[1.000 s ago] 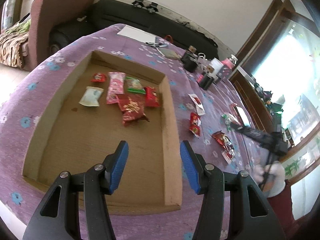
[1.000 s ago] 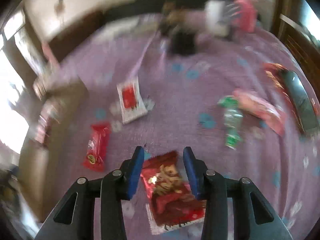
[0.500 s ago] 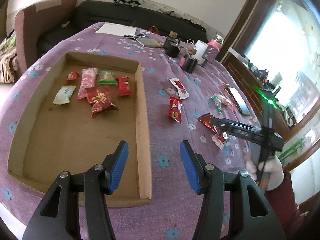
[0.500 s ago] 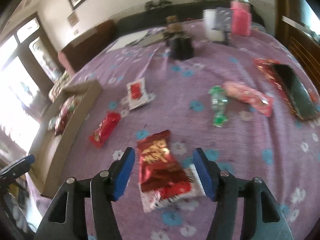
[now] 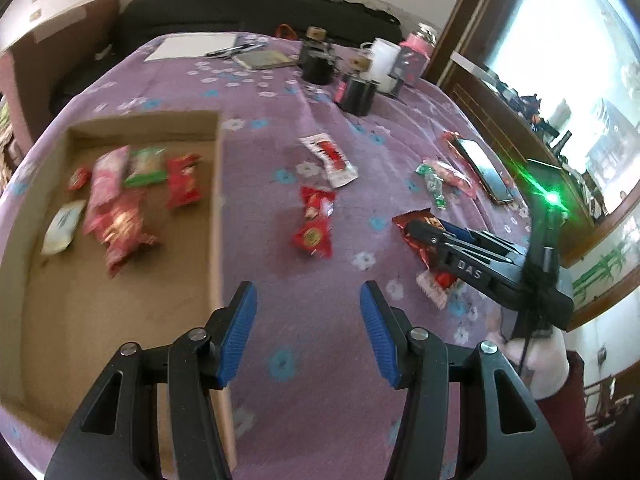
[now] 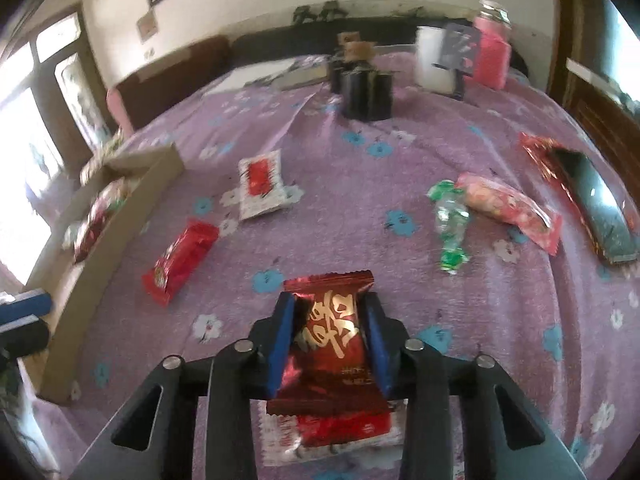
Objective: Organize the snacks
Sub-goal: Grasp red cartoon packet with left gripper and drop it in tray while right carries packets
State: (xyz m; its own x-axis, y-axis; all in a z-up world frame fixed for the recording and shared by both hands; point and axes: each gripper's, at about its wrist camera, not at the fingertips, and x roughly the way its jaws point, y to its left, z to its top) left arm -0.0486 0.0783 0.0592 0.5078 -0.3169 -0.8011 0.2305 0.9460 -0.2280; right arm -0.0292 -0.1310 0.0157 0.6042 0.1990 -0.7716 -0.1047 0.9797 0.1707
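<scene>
Red foil snack packet (image 6: pixel 329 344) with gold lettering: lies on the purple flowered tablecloth (image 6: pixel 360 184), on top of a white-edged red packet (image 6: pixel 320 440), well apart from the cardboard tray (image 6: pixel 100 248). Right gripper (image 6: pixel 329 340): jaws closing, blue pads against both long edges of the foil packet, which buckles between them. Left gripper (image 5: pixel 308 336): jaws apart, nothing between them, over bare cloth just beside the tray's near wall (image 5: pixel 218 216).

Loose items, placed from the foil packet:
- red bar packet (image 6: pixel 180 260), near, on the tray side;
- white sachet with red panel (image 6: pixel 262 184), beyond it;
- green twist-wrapped sweet (image 6: pixel 450 224), on the side away from the tray, touching a pink packet (image 6: pixel 508 208);
- dark phone (image 6: pixel 604 208) resting on a red wrapper (image 6: pixel 536 148), farthest from the tray.

Tray contents: several packets, red, pink, green and white (image 5: pixel 116 200), grouped at its far end; blurred.

Far end of the cloth: black containers (image 6: pixel 366 92), white mug (image 6: pixel 434 58), pink bottle (image 6: pixel 492 52).
</scene>
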